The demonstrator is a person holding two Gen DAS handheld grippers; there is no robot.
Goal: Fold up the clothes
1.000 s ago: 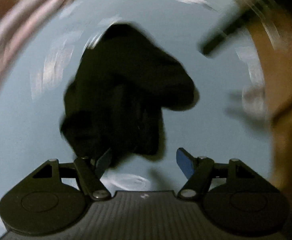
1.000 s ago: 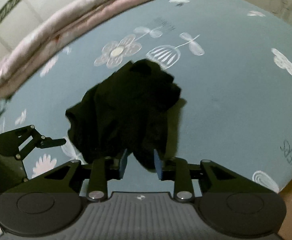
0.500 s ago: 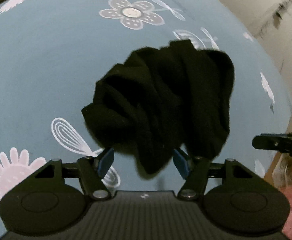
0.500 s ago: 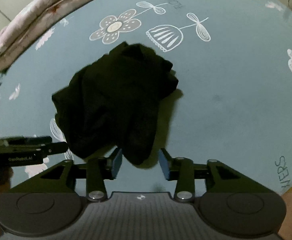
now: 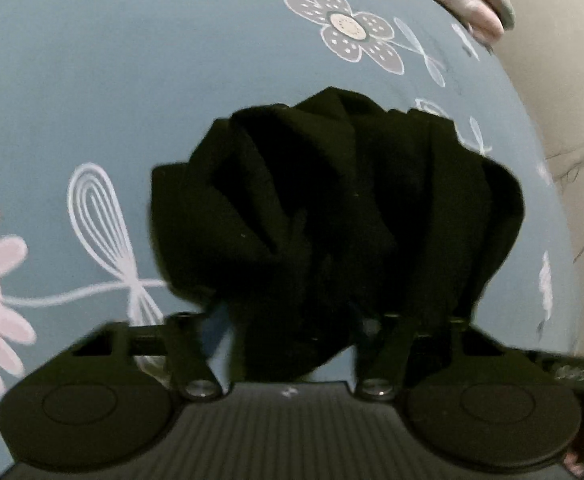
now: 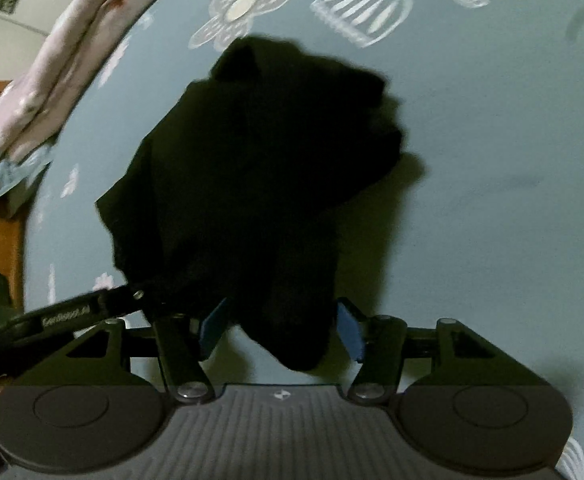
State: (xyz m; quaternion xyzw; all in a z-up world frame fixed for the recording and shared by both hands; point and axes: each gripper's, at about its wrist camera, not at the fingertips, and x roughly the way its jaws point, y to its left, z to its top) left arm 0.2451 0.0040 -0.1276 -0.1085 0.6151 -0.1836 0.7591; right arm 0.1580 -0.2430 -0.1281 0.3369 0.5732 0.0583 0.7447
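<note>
The black garment (image 5: pixel 332 200) lies bunched in a rumpled heap on the blue bedsheet (image 5: pixel 132 80), with deep ridges and gathered folds across its top and one lobe hanging down toward us between the fingers of both tools. It reads to us as soft, light cloth that will drape and slump, not hold a shape, so any pinch will lift only the layer it catches, and the rest will trail. We judge the best hold to be on a true edge or corner, such as a hem or shoulder, but the cloth is so dark and crumpled that we cannot tell which part of it is which. Our left gripper (image 5: pixel 288 320) sits low against the near edge of the heap, its fingers spread with cloth between them and draped over the right one; we cannot tell whether they pinch anything. Our right gripper (image 6: pixel 280 328) has its blue pads (image 6: pixel 350 332) standing apart on either side of the hanging lobe, released and touching nothing that we can see. In the right wrist view the left tool reaches in from the left to the heap's near corner. The sheet carries white flower and birdcage prints (image 6: pixel 360 8), and a pink quilt (image 6: pixel 72 40) lies along its far edge.
</note>
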